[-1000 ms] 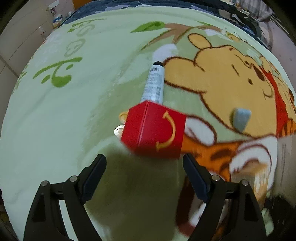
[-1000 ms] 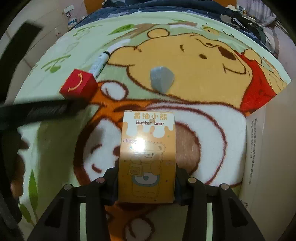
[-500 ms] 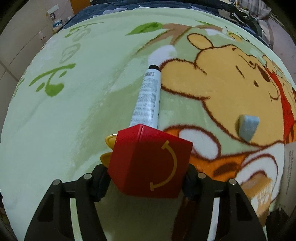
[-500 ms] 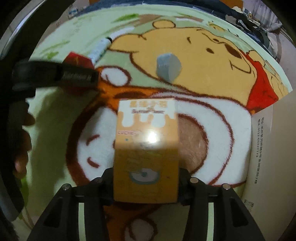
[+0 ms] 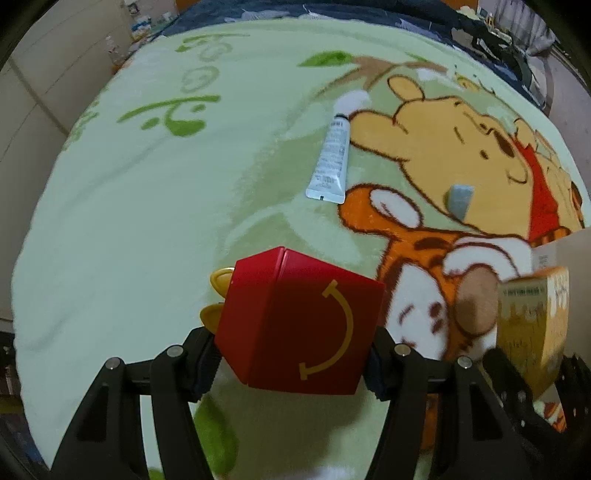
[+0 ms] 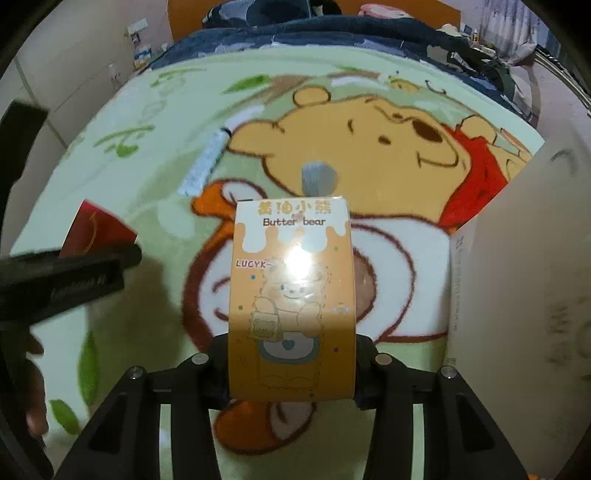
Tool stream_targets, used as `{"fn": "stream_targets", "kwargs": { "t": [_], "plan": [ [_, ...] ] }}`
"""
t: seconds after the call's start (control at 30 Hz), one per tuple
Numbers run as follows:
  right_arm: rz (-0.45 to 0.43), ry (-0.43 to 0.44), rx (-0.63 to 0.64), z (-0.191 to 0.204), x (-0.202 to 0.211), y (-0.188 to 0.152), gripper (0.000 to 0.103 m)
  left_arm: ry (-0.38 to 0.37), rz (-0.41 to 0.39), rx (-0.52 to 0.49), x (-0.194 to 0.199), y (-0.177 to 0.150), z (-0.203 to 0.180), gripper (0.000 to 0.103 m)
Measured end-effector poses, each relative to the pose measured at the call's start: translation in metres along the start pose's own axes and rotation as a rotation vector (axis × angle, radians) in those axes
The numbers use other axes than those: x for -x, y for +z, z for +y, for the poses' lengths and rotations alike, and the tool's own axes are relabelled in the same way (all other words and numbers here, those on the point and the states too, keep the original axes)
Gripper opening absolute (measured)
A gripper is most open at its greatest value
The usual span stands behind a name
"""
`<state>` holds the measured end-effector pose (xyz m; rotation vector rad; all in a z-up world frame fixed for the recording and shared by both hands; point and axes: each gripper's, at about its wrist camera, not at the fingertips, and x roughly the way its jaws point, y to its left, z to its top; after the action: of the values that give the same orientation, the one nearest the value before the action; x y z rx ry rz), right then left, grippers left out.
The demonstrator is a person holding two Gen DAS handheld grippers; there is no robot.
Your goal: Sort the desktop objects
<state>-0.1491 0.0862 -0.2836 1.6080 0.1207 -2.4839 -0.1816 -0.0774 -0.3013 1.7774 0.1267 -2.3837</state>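
A red plastic house-shaped box is pinched in the left gripper and an orange cardboard "Butter bear" carton in the right gripper, both lifted above the cartoon blanket, seemingly for carrying toward the cardboard box.

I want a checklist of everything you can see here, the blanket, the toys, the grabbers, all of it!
Surface: cartoon bear blanket spread flat.
Job's things: red box held in the left gripper; Butter bear box held in the right gripper; white tube and grey block lie loose on the blanket, apart.
Clutter: nothing seen.
Grippers: both shut on their boxes.
Cables: nothing seen.
Surroundings: cardboard box wall at right; dark bedding behind.
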Motion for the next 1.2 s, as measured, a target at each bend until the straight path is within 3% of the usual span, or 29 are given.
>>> {"fn": "stream_targets", "kwargs": {
  "t": [0.3, 0.63, 0.9, 1.2],
  "plan": [
    [-0.155, 0.040, 0.030, 0.019, 0.092, 0.029, 0.046, 0.031, -0.099, -0.078, 0.112, -0.021, 0.003, 0.064],
    [-0.282, 0.010, 0.028, -0.003, 0.211, 0.018, 0.046, 0.019, -0.241, -0.194, 0.229, -0.029, -0.028, 0.064],
    [-0.337, -0.060, -0.049, -0.044, 0.268, 0.004, 0.046, -0.019, -0.301, -0.300, 0.282, -0.028, -0.078, 0.064],
    [-0.359, -0.135, -0.184, -0.099, 0.305, -0.020, 0.046, -0.084, -0.334, -0.435, 0.304, -0.036, -0.144, 0.064]
  ]
}}
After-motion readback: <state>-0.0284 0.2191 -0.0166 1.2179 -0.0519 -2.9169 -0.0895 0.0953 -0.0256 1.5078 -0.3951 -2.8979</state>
